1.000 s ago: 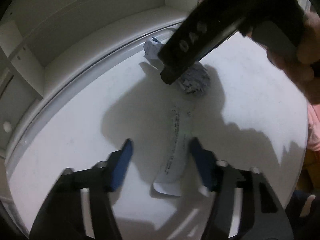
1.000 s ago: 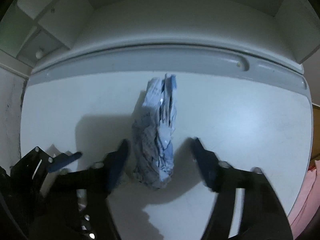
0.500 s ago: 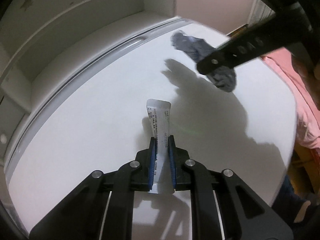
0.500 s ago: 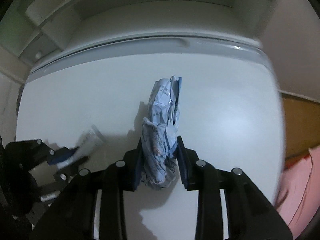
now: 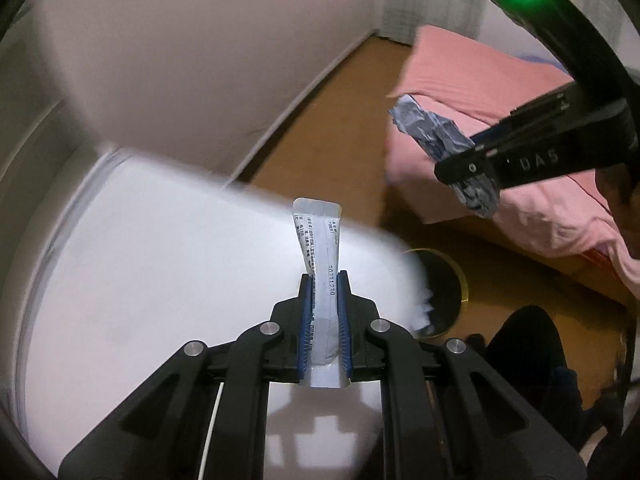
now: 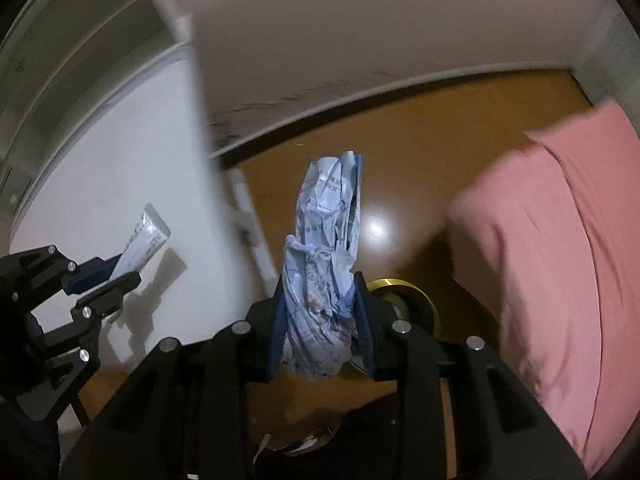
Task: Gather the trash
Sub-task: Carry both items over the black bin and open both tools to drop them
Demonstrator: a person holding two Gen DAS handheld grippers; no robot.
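Left gripper [image 5: 324, 316]: clenched on a white sachet [image 5: 318, 236], blue pads pressed to its lower half; also seen at the left edge of the right wrist view [image 6: 105, 278].
White sachet: long axis runs straight ahead along the fingers, sealed flat end pointing away; printed text too small to read; its near end shows just behind the pads.
Right gripper [image 6: 322, 316]: clenched on a crumpled paper wad [image 6: 326, 256].
Crumpled paper wad: bluish-white with print; elongated, long axis in line with the fingers, far end projecting well past the tips, near end bulging out behind them; held in the air. From the left wrist view it hangs over the bed [image 5: 432, 132].
Hidden or unclear: round gold-rimmed container [image 5: 444, 292] on the floor, partly covered by the bench corner and, in the right wrist view, by the right gripper; contents cannot be made out. Bench edge blurred.
Bench [image 5: 160, 280]: white, beneath the left gripper.
Floor [image 6: 400, 152]: brown, glossy.
Bed [image 6: 560, 240]: pink cover, at the right.
Wall [image 6: 360, 20]: pale, with a baseboard.
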